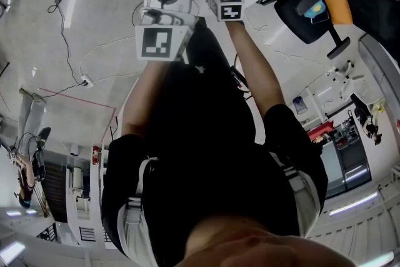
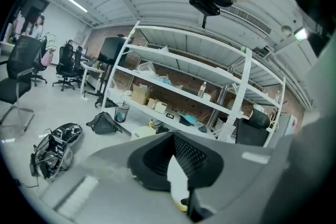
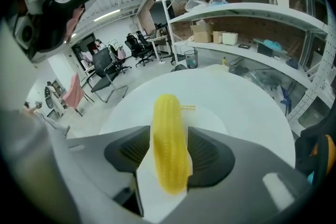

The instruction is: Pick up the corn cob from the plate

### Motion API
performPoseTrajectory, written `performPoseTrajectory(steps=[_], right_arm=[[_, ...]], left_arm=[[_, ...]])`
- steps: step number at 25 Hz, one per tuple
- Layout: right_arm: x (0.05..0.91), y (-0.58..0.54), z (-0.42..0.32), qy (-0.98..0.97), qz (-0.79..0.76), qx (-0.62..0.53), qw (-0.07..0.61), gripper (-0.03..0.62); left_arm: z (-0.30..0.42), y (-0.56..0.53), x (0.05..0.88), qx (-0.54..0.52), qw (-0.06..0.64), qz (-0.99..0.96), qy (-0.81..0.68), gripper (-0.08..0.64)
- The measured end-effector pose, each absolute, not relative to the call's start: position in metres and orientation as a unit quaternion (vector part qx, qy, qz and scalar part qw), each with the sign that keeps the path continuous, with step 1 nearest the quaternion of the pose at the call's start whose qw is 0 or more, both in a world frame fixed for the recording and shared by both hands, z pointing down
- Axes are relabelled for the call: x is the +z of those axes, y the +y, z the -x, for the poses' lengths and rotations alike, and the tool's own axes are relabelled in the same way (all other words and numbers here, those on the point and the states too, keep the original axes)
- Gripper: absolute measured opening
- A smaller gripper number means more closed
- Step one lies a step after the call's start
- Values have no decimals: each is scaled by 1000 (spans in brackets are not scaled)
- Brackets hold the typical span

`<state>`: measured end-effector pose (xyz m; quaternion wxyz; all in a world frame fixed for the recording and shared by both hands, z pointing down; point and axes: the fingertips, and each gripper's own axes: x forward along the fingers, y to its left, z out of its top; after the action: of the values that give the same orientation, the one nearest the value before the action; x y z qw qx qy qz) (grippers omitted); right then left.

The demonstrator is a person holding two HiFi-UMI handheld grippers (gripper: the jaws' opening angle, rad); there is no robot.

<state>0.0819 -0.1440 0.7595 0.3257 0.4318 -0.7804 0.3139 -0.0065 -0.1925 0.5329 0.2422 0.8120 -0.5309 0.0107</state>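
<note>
The corn cob (image 3: 168,113) lies lengthwise on the plate (image 3: 206,116), between the 2 jaws of the right gripper (image 3: 169,131), which stand wide at its flanks without clamping. The left gripper (image 2: 173,139), near the plate, is closed and empty. The risk I see is that closing off-centre on the round cob could roll or squirt it off the plate.

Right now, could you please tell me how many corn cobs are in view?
1. The corn cob sits between the right gripper's jaws, over the white plate. The gripper hides part of the plate, so another may be hidden.
</note>
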Motion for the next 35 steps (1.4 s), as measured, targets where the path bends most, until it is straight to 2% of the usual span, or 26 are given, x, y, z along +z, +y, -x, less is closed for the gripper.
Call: performPoseTrajectory(steps=[22,35], right_arm=[[784,-154,-70,-775,-414,320,354,261],[793,-154,-70,-768,-428,333,341,259]], left_arm=[[9,-206,558,20,251,-808,-533,2],[16,-206,565,19,254,-803,-539,2]])
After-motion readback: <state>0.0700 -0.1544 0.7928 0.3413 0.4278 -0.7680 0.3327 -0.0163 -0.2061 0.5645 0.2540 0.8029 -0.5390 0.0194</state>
